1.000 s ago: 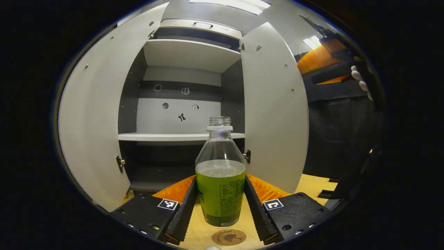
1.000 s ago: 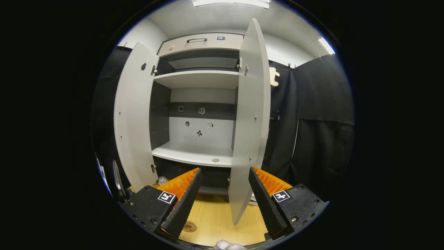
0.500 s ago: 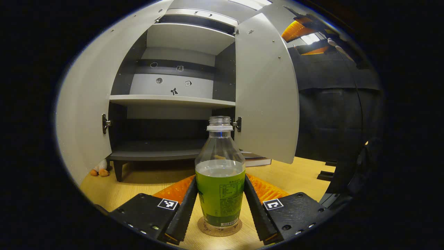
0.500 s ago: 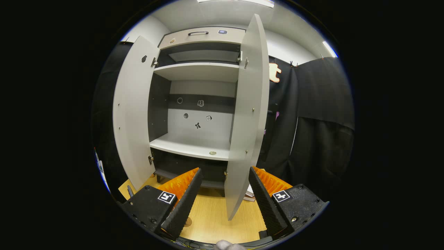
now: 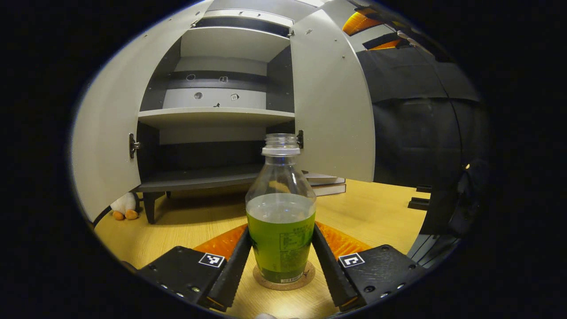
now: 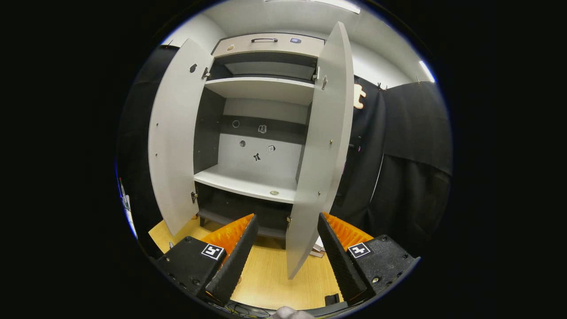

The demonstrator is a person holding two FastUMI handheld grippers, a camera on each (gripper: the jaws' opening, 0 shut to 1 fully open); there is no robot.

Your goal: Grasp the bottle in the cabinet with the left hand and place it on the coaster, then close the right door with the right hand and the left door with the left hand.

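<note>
A clear bottle (image 5: 281, 221), uncapped and half full of green liquid, stands upright on a round cork coaster (image 5: 262, 280) on the wooden table. My left gripper (image 5: 281, 235) is shut on it, one finger against each side of the green part. Behind it the grey cabinet (image 5: 212, 117) stands with both doors swung wide. In the right gripper view, my right gripper (image 6: 286, 218) is open and holds nothing. It hangs just in front of the bottom edge of the right door (image 6: 319, 168), apart from it. The left door (image 6: 177, 133) stands open at the left.
A small plush toy (image 5: 124, 207) lies by the cabinet's left leg. Stacked books (image 5: 325, 184) rest under its right side. A small round thing (image 6: 274, 193) sits on the middle shelf. Bare tabletop (image 5: 376, 212) stretches to the right of the bottle.
My left gripper has come down with the bottle, which now stands on the coaster instead of hanging above it. The right gripper has shifted slightly before the right door.
</note>
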